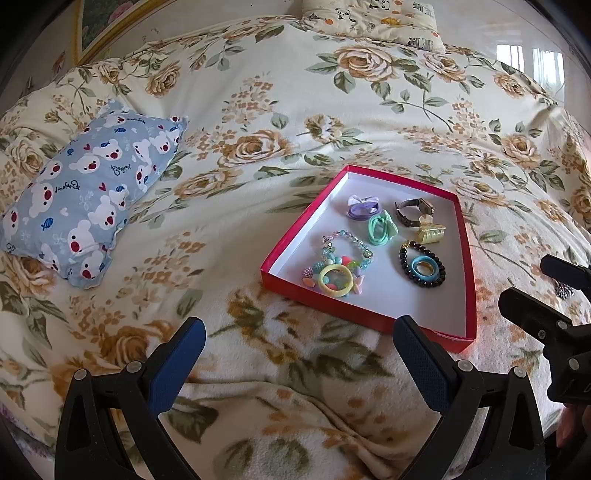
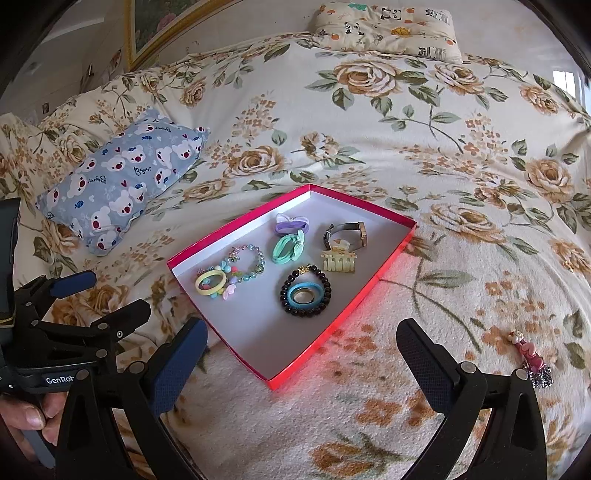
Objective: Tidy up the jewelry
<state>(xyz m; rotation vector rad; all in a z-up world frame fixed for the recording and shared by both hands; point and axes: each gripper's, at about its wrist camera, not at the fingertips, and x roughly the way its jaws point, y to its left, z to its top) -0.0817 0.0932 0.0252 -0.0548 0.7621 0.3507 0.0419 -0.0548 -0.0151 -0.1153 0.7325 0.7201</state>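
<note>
Both grippers, left and right, spread apart and empty over floral blanket; red box holds bracelets, hair ties, watch, claw clip; pink charm lies outside, right of box.

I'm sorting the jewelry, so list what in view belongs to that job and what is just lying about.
Belongs to the job:
red box
yellow ring
blue ring inside the dark bead bracelet
watch
yellow hair claw
green hair tie
purple hair tie
pink charm, lying outside the box on the blanket

Just lying about:
blue bear pillow
panda pillow
floral blanket
</note>
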